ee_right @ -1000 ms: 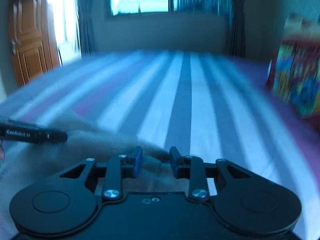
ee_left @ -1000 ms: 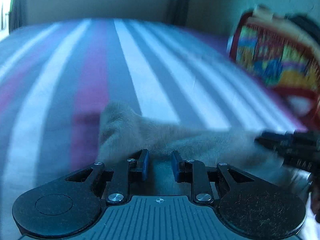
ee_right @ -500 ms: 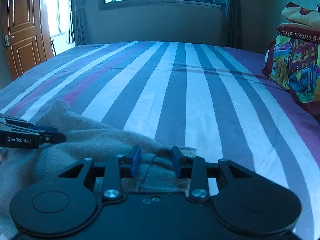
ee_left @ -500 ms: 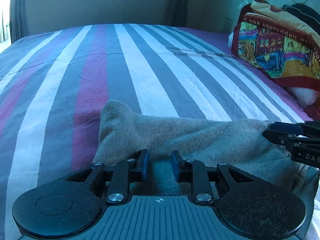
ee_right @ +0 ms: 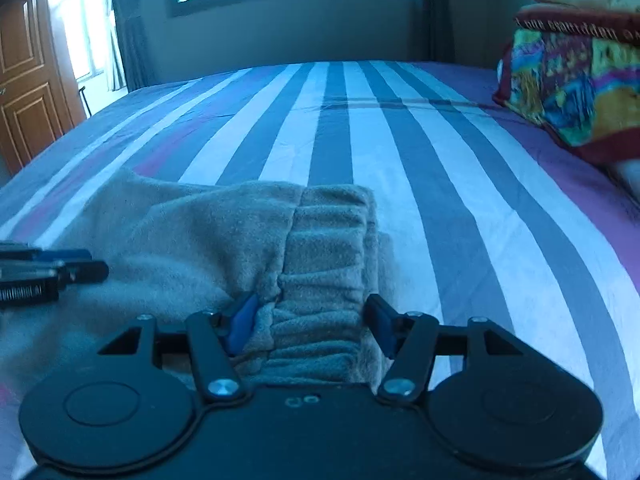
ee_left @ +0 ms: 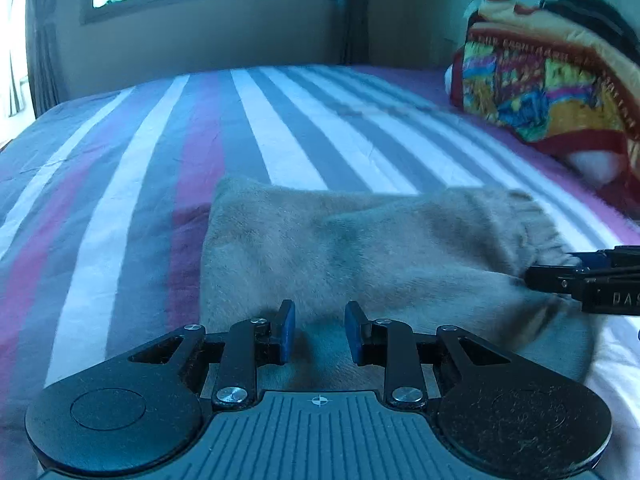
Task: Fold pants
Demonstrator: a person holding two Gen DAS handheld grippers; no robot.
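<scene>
Two grippers worked over one pair of grey fleece pants (ee_right: 208, 232), which lay bunched on the striped bedsheet (ee_right: 400, 140), near its front edge and well apart from the colourful pillow (ee_right: 568, 84) at the head side. The right gripper (ee_right: 312, 320) stood with its jaws spread wide around the gathered elastic waistband (ee_right: 324, 264); the blue pads were beside the cloth on both sides, but I judged they were not pressing it. The left gripper (ee_left: 318, 330) hovered low over the other part of the pants (ee_left: 360, 248), its jaws parted by a moderate gap with fleece lying between and under them. Whether the pads touched the fabric, I could not tell.

By my judgement the task was partly done: the pants looked already doubled into a short, thick bundle, with the waistband lying on top of the other layers. The edges were uneven and the pile was puffy, so some flattening and perhaps one more fold seemed left.
</scene>
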